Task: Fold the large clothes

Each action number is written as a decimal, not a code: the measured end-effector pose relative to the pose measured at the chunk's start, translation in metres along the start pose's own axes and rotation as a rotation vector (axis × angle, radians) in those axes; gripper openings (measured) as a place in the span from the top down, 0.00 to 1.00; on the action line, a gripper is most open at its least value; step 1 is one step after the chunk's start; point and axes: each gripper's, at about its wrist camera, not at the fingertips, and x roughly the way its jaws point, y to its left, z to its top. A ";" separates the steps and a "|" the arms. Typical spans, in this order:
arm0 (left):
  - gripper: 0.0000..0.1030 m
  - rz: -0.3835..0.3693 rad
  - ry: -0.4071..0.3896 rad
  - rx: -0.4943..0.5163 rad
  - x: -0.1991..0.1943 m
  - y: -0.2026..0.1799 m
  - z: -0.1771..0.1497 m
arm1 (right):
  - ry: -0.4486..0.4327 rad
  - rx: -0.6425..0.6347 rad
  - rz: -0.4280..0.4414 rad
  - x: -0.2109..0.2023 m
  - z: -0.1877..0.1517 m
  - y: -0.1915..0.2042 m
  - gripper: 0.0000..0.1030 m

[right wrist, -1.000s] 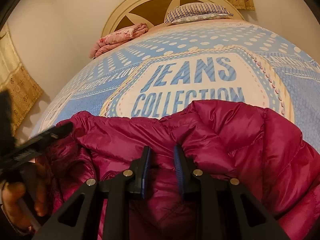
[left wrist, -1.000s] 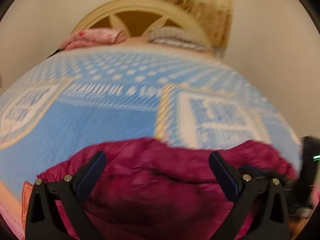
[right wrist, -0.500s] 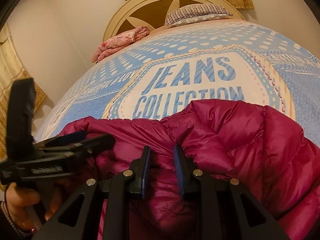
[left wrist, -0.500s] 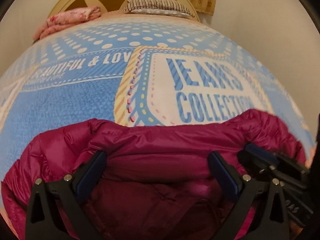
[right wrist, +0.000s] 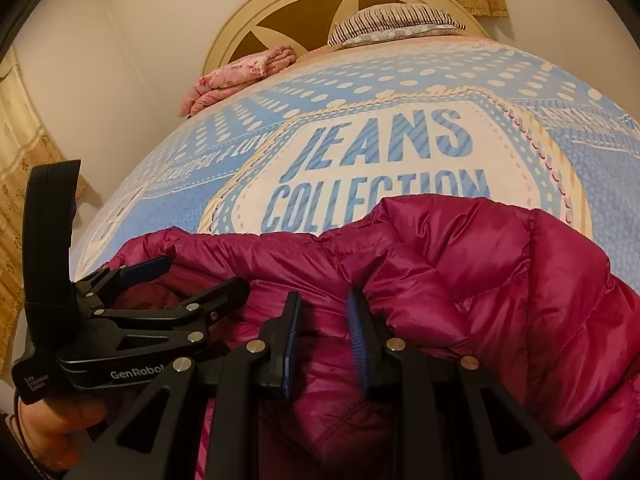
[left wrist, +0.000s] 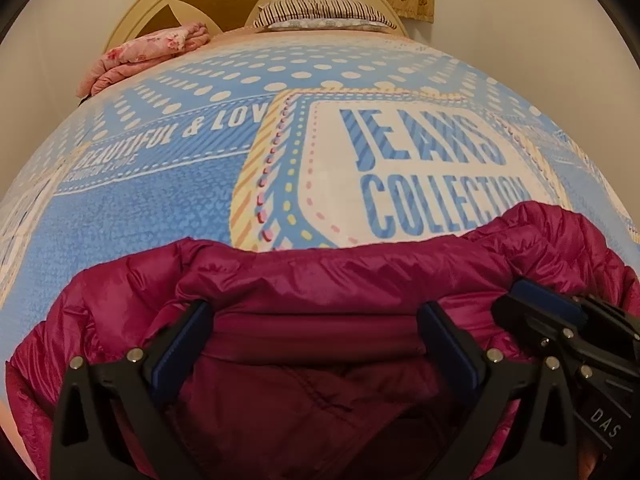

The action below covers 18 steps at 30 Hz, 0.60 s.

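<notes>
A magenta puffer jacket (left wrist: pixel 320 276) lies bunched at the near end of the bed and also shows in the right wrist view (right wrist: pixel 480 272). My left gripper (left wrist: pixel 316 320) is open, its jaws wide apart around the jacket's rolled edge. My right gripper (right wrist: pixel 324 320) is shut on a fold of the jacket, jaws close together with fabric between them. The right gripper's body shows in the left wrist view (left wrist: pixel 568 332). The left gripper shows at the left of the right wrist view (right wrist: pixel 172 280), held by a hand.
The bed carries a blue and white "JEANS COLLECTION" cover (left wrist: pixel 160 200) (right wrist: pixel 380 152). A pink folded blanket (left wrist: pixel 148 52) and a striped pillow (left wrist: pixel 320 10) lie by the cream headboard (right wrist: pixel 312 0). Walls and curtains stand behind.
My left gripper has swung to the right and moved in over the jacket's edge, close beside the right gripper. The right gripper has stayed shut on the jacket.
</notes>
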 end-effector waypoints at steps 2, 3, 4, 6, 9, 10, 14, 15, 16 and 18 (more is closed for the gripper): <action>0.00 0.006 -0.001 0.005 0.000 0.000 0.000 | 0.001 0.000 -0.001 0.001 0.000 0.000 0.76; 0.00 0.007 -0.002 0.005 0.000 0.000 -0.001 | 0.002 0.000 -0.002 0.001 0.001 0.000 0.76; 0.00 0.006 -0.002 0.005 0.000 0.000 -0.001 | 0.002 -0.001 -0.003 0.001 0.001 0.000 0.76; 0.00 0.005 -0.002 0.005 0.000 0.000 0.000 | 0.002 -0.001 -0.002 0.001 0.001 -0.001 0.76; 0.00 0.007 -0.002 0.006 0.001 -0.001 0.000 | 0.002 0.000 -0.002 0.001 0.001 0.000 0.76; 0.00 0.008 -0.002 0.006 0.000 -0.002 -0.001 | 0.002 0.000 -0.002 0.001 0.001 0.000 0.76; 0.00 0.010 -0.002 0.009 0.000 -0.002 0.000 | 0.004 -0.003 -0.006 0.002 0.000 0.001 0.76; 0.00 0.011 -0.002 0.009 0.000 -0.001 0.000 | 0.005 -0.004 -0.008 0.002 0.000 0.001 0.76; 0.00 0.011 -0.002 0.010 0.000 -0.001 0.000 | 0.005 -0.005 -0.010 0.003 0.000 0.001 0.76; 0.00 0.013 -0.002 0.011 0.000 -0.002 0.000 | 0.005 -0.005 -0.010 0.003 0.000 -0.001 0.76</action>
